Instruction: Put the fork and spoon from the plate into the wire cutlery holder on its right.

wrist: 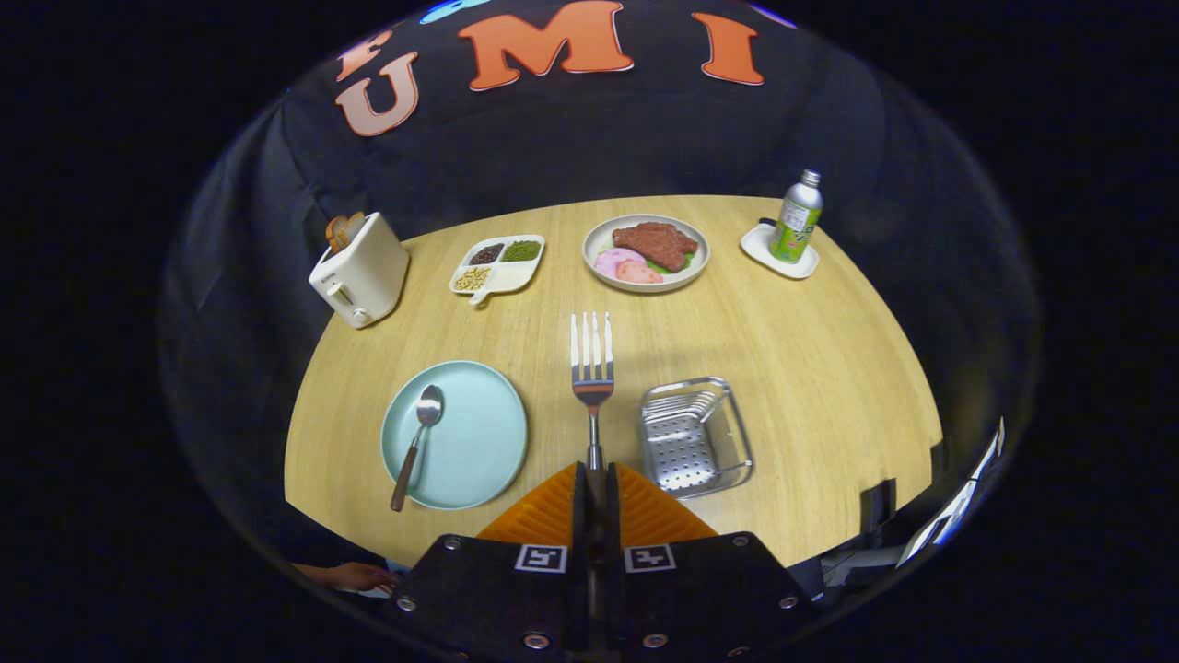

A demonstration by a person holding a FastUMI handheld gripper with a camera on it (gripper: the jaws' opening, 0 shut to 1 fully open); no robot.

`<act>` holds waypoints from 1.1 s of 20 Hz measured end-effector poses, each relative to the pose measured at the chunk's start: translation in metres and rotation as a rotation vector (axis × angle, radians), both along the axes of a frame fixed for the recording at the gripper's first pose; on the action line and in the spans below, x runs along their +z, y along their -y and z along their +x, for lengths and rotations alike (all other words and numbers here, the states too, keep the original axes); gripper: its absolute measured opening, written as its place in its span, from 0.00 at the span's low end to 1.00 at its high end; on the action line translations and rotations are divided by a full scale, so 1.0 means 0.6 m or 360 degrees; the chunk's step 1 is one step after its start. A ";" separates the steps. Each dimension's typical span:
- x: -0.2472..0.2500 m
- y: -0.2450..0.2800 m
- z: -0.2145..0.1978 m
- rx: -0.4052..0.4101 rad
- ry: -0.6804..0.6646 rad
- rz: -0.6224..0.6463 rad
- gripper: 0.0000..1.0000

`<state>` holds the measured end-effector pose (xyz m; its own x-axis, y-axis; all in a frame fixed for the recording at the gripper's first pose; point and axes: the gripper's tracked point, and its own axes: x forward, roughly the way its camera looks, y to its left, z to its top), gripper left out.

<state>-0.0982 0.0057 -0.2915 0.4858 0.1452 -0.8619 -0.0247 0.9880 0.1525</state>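
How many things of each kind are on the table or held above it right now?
Cutlery: 2 (fork clamped in the hand-held gripper, spoon on the blue plate)
Plates and dishes: 4 (blue plate, meat plate, divided snack dish, white coaster dish)
Wire cutlery holder: 1
Toaster: 1
Bottle: 1
Total: 9

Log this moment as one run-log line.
gripper: shut on fork, held above table | spoon: on plate | cutlery holder: right of plate, no cutlery inside
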 end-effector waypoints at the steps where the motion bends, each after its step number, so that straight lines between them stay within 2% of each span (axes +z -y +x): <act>1: 0.003 0.025 -0.009 -0.0018 -0.0013 -0.0016 0.08; 6: -0.028 0.095 -0.053 0.0001 -0.0189 -0.0102 0.08; 9: -0.048 0.105 -0.065 0.0090 -0.0326 -0.0106 0.08; 14: -0.075 0.128 -0.045 0.0233 -0.0420 -0.0225 0.08; 18: -0.080 0.129 -0.028 0.0411 -0.0479 -0.0327 0.09; 22: -0.085 0.119 -0.056 0.0504 -0.0570 -0.0327 0.09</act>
<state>-0.1319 -0.0659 -0.3423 0.1149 0.0473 -0.9923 -0.3092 0.9510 0.0096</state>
